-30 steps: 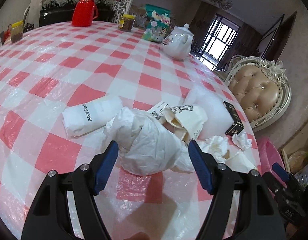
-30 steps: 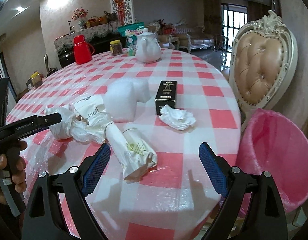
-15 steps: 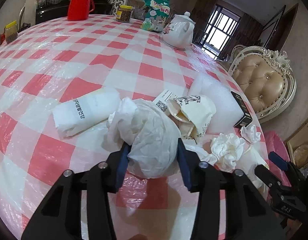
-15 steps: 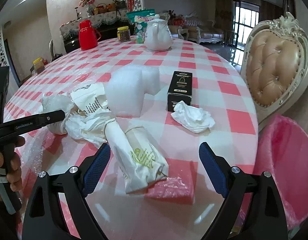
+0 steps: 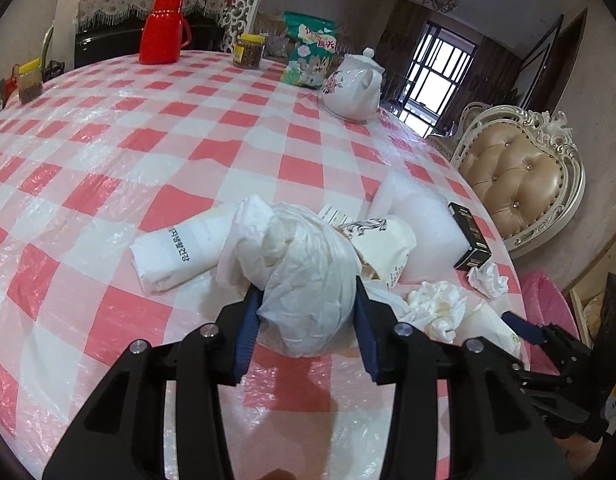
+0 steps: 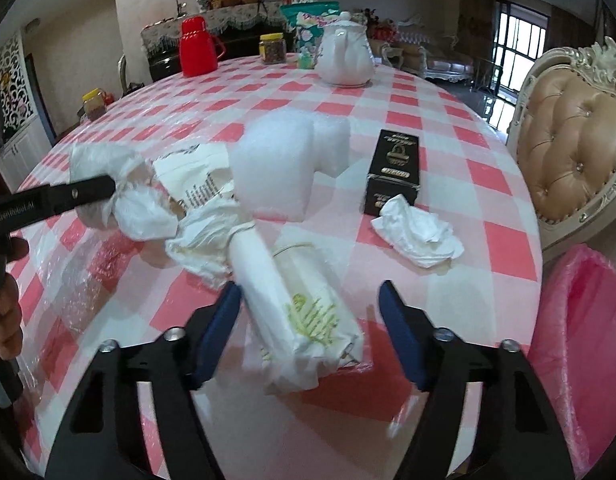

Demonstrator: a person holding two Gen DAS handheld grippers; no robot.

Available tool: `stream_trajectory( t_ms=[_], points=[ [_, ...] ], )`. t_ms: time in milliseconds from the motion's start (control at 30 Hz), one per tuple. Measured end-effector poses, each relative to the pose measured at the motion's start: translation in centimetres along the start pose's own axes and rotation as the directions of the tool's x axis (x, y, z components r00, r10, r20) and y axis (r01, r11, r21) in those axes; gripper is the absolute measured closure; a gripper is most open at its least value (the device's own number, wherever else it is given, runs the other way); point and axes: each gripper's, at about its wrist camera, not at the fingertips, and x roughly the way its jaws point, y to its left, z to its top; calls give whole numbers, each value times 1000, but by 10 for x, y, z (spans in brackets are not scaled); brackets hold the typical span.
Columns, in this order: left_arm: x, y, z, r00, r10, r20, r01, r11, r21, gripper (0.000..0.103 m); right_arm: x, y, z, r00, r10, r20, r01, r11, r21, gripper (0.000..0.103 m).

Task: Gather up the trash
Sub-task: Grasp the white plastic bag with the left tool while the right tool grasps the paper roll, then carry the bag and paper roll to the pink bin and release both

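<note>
Crumpled white plastic bag point(image 5: 308, 284) sits between the blue pads of the left gripper point(image 5: 306, 320), which has closed onto it from both sides on the checked tablecloth point(image 5: 148, 152). Further right, a rolled paper bag point(image 6: 304, 312) with green print lies between the widely parted fingers of the right gripper point(image 6: 310, 332), nearer its left pad point(image 6: 218, 330); contact is unclear. A pink bin point(image 6: 580, 344) stands beside the table.

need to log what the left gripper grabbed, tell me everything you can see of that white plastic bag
The white plastic bag is a crinkled, thin, bulging bundle with a twisted top. The left gripper is shut on its lower part, blue pads pressing both sides. It sits over the checked tablecloth, against a printed paper bag and a paper roll.
</note>
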Motion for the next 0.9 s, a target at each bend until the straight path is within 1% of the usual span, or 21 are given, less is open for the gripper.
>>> stream_trajectory(
  t_ms=[33, 133, 300, 500, 600, 767, 900],
  points=[
    [-2, -1, 0, 1000, 1, 3, -1, 1000, 1, 61, 0, 1, -1, 1000, 2, -3, -2, 1000, -4, 48],
    [-5, -2, 1, 1000, 2, 11, -2, 1000, 3, 61, -2, 4, -3, 1000, 0, -6, 0, 1000, -14, 50],
    [-14, -3, 2, 999, 13, 30, -13, 1000, 4, 61, -11, 5, -7, 1000, -1, 17, 1, 1000, 4, 51],
    [-30, -7, 4, 998, 18, 68, -19, 1000, 11, 61, -36, -2, -8, 996, -14, 82, 11, 999, 39, 51],
    [-38, -12, 5, 996, 16, 91, -17, 1000, 20, 61, -51, -12, -9, 993, -33, 117, 24, 997, 70, 51],
    [-53, -32, 8, 992, -6, 128, -1, 999, 51, 61, -77, -37, -13, 981, -84, 174, 60, 988, 142, 51],
    [-58, -62, 8, 989, -52, 140, 38, 994, 102, 61, -98, -62, -19, 968, -145, 203, 102, 973, 205, 51]
  ],
)
